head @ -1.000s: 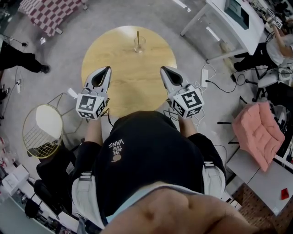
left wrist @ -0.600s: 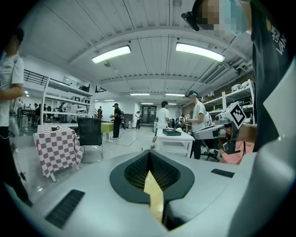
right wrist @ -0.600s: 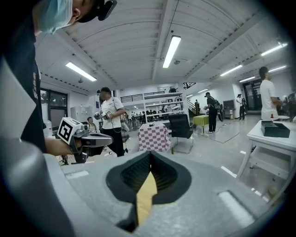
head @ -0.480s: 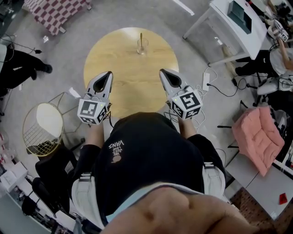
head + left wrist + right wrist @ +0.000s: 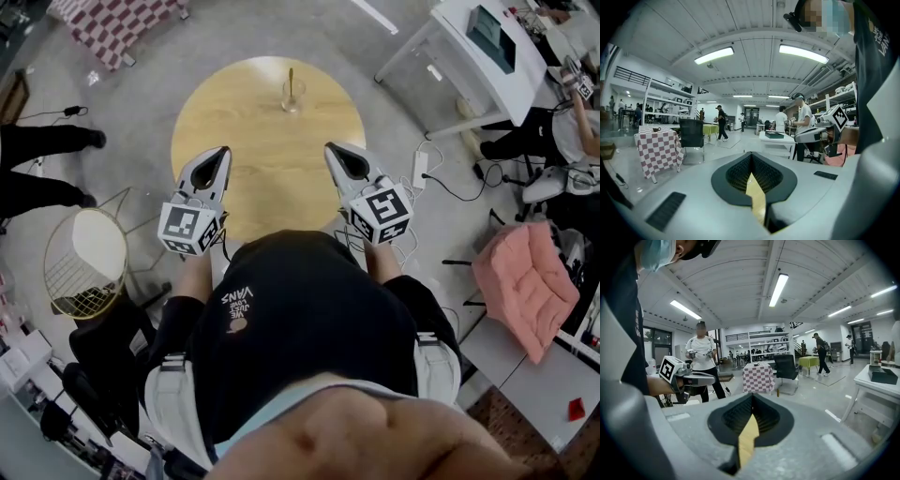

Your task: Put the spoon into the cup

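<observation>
A clear glass cup (image 5: 292,95) stands at the far side of the round wooden table (image 5: 267,141), and a thin spoon (image 5: 291,77) stands upright in it. Over the table's near left edge, my left gripper (image 5: 221,150) is shut with nothing in it. My right gripper (image 5: 329,146) hovers over the near right edge, also shut and holding nothing. Both point toward the cup from well short of it. In the left gripper view, the left gripper (image 5: 751,160) has its jaws together, with only a sliver of tabletop showing. The right gripper view shows the right gripper (image 5: 752,402) likewise.
A gold wire basket (image 5: 80,267) stands left of the table. There are a white desk (image 5: 478,47) and floor cables (image 5: 422,164) to the right, and a pink cushion (image 5: 525,281) further right. A checkered table (image 5: 112,23) is far left. A person's legs (image 5: 37,141) are at the left edge.
Both grippers have stayed almost still over the near table edge. The person at the left has stepped along the floor. The head view has shifted slightly.
</observation>
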`<state>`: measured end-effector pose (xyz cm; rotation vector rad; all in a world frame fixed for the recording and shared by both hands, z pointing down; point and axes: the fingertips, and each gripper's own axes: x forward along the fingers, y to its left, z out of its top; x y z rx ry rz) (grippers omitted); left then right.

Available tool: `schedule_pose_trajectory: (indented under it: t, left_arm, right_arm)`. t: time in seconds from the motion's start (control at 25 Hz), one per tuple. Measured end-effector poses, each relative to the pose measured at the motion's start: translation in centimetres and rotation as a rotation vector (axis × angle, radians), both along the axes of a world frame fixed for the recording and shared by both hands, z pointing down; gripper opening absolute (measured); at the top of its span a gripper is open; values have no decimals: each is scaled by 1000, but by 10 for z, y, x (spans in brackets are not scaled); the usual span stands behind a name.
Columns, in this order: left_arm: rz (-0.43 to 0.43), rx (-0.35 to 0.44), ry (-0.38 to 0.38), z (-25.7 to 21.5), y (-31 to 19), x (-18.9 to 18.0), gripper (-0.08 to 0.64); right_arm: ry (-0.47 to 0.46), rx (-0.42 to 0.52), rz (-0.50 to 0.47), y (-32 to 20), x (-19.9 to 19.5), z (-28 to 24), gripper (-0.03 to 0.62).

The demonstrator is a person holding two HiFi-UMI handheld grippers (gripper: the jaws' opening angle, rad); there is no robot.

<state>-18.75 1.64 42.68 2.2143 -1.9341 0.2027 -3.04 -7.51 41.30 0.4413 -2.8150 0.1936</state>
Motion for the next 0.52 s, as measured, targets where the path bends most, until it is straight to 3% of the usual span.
schedule_pose_trajectory:
  t: [0.52]
  left_arm:
    - [-1, -6, 13, 3, 8, -2, 11]
  right_arm:
    - [1, -2, -1, 6, -2, 1, -3]
